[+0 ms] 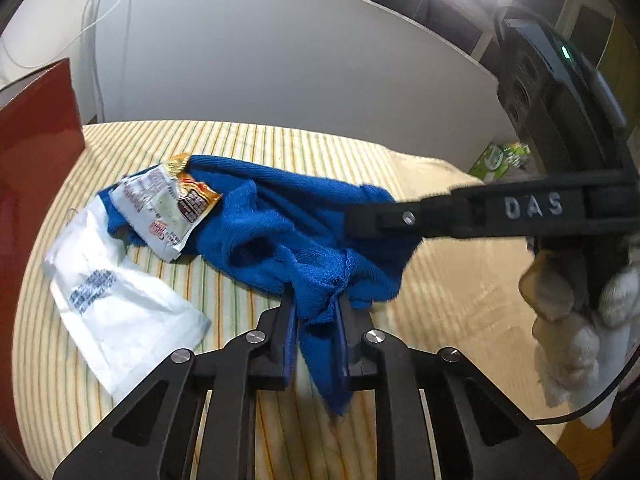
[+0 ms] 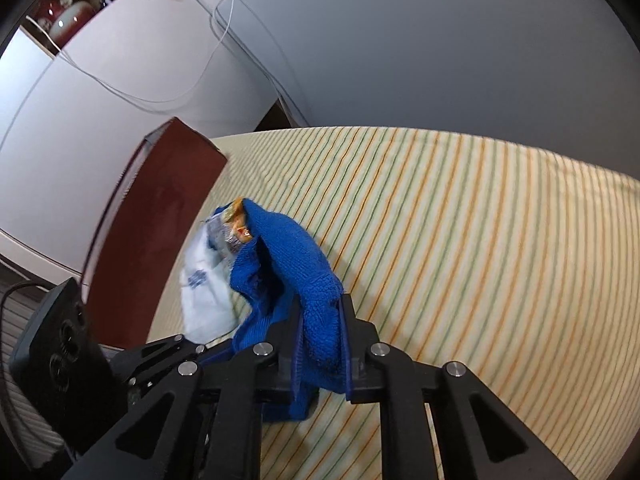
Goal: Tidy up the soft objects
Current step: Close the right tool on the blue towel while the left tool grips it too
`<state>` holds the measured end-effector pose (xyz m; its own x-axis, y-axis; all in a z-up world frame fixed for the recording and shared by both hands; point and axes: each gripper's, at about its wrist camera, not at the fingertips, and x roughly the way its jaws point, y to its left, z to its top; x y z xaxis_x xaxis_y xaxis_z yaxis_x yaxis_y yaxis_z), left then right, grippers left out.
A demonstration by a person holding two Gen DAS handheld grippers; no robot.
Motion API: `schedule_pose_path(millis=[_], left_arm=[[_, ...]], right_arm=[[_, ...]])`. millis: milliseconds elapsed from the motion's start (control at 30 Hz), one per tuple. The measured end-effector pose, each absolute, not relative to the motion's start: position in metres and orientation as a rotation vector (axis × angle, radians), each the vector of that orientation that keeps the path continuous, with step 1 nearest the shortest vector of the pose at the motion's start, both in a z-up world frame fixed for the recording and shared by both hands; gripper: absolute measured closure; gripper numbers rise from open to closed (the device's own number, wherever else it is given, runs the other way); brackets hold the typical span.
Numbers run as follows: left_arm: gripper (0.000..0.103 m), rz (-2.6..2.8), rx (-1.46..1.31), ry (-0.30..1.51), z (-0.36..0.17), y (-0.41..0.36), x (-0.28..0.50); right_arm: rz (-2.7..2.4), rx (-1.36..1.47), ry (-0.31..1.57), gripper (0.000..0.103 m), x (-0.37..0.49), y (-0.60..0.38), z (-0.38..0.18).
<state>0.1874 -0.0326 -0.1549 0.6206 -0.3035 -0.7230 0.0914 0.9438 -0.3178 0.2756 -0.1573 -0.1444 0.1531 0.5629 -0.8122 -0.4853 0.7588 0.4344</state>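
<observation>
Pinched between the left gripper [image 1: 316, 332] fingers, 1 corner of the blue towel [image 1: 288, 232] hangs down toward the camera. Both tongs are clenched on this cloth: the right gripper [image 2: 320, 344] grasps another bunched corner (seen reaching in from the right in the left wrist view). Between them the towel sags onto the striped tablecloth [image 1: 248, 140]. Just beyond, a crumpled snack wrapper [image 1: 168, 208] lies on the towel's far end, beside a white plastic bag [image 1: 116, 300]. Farther left stands a dark red box [image 1: 36, 152].
</observation>
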Motion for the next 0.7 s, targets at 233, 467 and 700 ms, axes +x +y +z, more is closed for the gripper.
schedule_pose_path(millis=[233,467,700], left_arm=[[0.089,-0.314,-0.32,0.825,-0.131,-0.025,0.156],[0.089,-0.404,-0.374,0.788,-0.112,-0.031,0.115],[0.089,-0.489,-0.382,0.75,-0.085,-0.045,0.099]], right_arm=[[0.771,0.139,1.147,0.09,0.234,-0.179,-0.115],[0.8,0.196,1.053,0.09,0.182,-0.202,-0.081],[0.824,0.236,0.974,0.091,0.146,-0.218,-0.048]])
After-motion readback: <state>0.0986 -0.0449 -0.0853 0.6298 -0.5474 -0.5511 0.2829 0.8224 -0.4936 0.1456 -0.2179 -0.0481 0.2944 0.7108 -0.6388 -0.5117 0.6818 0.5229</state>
